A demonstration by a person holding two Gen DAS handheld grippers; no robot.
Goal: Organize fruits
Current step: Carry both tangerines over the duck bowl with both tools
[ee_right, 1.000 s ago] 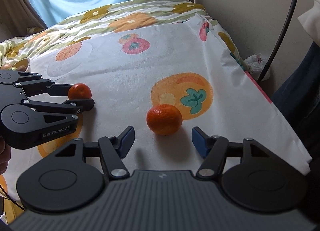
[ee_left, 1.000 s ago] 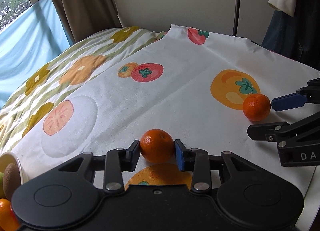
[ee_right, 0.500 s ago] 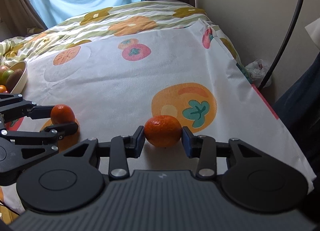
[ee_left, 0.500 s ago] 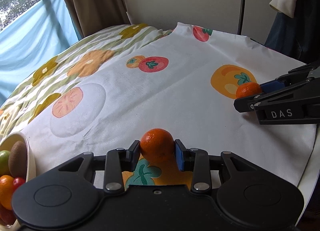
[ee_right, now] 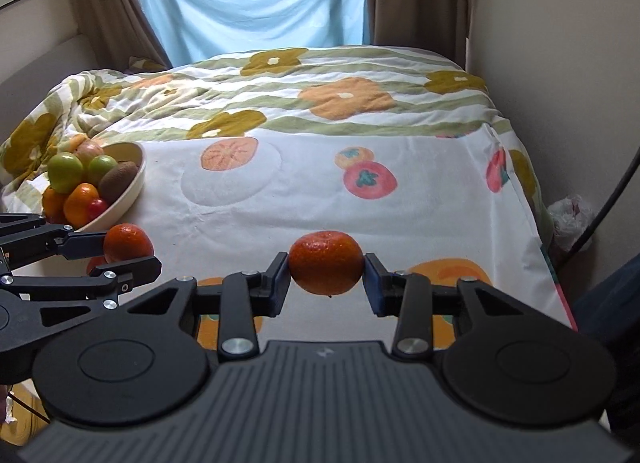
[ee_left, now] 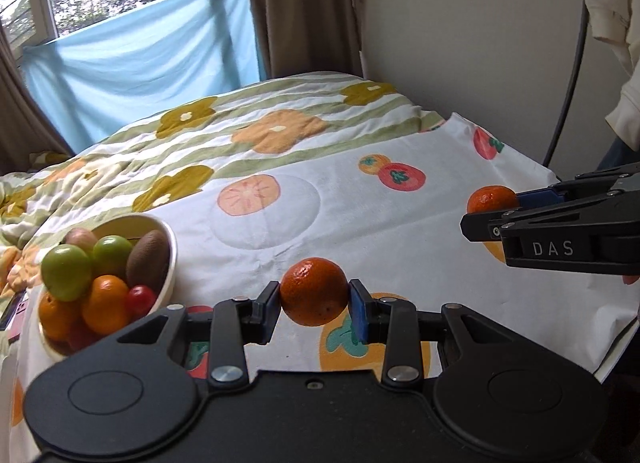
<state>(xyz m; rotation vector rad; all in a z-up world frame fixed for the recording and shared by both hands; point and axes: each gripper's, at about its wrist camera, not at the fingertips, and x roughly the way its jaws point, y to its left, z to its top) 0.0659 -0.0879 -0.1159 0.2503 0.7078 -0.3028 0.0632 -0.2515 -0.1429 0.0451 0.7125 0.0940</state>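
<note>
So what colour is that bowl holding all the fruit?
Cream, a pale off-white, for the bowl. The right wrist view shows its outer wall best.

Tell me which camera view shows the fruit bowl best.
The left wrist view. There the fruit bowl is nearer and larger, so its green apples, kiwi, oranges and small red fruit read clearly, though the left tool hides its lower edge. The right wrist view shows the bowl farther off and smaller, at the left edge.
</note>
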